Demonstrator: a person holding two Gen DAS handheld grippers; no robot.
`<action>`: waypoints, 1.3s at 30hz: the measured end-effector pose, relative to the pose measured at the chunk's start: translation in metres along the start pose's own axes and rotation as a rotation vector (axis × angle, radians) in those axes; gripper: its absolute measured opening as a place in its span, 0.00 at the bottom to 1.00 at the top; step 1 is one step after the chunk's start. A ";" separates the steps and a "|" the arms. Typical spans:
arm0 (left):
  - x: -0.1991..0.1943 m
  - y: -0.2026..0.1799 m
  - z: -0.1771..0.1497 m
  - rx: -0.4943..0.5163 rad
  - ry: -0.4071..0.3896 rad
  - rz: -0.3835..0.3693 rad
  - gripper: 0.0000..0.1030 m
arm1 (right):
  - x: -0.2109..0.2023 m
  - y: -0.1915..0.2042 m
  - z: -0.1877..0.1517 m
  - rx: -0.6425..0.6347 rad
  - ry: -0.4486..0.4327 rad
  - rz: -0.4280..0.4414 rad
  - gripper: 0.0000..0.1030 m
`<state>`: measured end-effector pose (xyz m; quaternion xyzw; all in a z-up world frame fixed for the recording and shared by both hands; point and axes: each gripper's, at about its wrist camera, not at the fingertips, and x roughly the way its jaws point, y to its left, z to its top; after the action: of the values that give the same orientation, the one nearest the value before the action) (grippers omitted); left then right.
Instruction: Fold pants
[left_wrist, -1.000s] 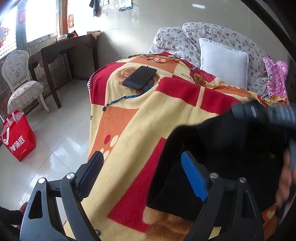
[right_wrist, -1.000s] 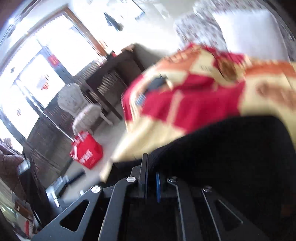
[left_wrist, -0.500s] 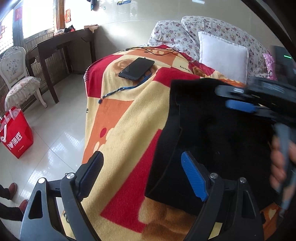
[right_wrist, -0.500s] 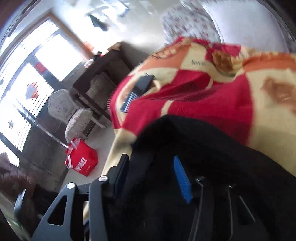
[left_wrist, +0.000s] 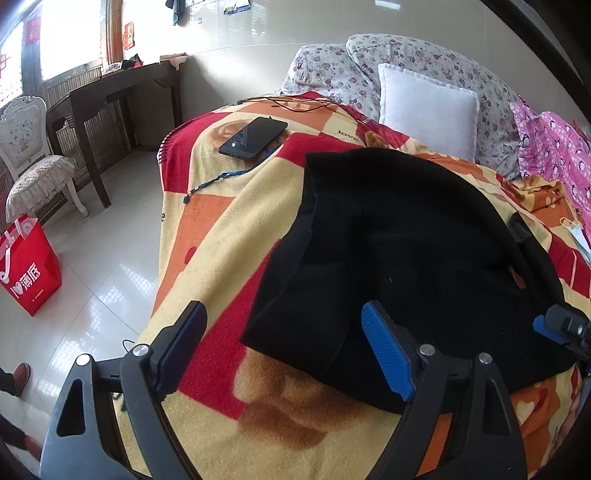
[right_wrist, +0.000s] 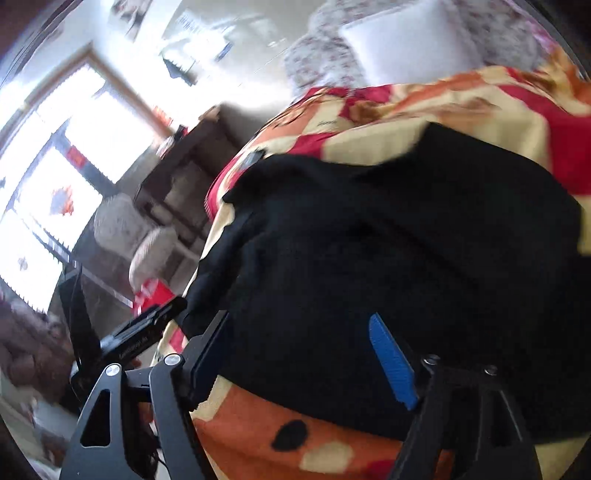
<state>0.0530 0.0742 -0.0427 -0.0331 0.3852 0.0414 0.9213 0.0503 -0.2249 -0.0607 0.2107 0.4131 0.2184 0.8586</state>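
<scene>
While the patterned blanket (left_wrist: 221, 229) covers the bed, I see the black pants (left_wrist: 406, 251) folded on it, long axis running near to far. My left gripper (left_wrist: 284, 347) and right gripper (right_wrist: 303, 354) both gape wide, holding nothing.

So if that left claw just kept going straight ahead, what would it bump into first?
Most likely the black pants. The left gripper is open over the blanket, with one finger already above the pants' edge. Depth is hard to judge here.
</scene>
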 end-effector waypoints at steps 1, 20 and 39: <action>0.000 0.000 -0.001 -0.004 0.002 -0.003 0.84 | -0.005 -0.007 0.000 0.024 -0.017 -0.003 0.76; 0.019 0.008 -0.006 -0.051 0.068 -0.027 0.84 | 0.000 -0.073 0.149 -0.042 -0.203 -0.332 0.77; 0.011 0.011 -0.017 -0.093 0.070 -0.036 0.84 | -0.131 -0.087 -0.027 0.103 -0.132 -0.198 0.82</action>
<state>0.0477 0.0844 -0.0630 -0.0845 0.4143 0.0414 0.9053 -0.0279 -0.3629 -0.0420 0.2267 0.3853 0.0967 0.8893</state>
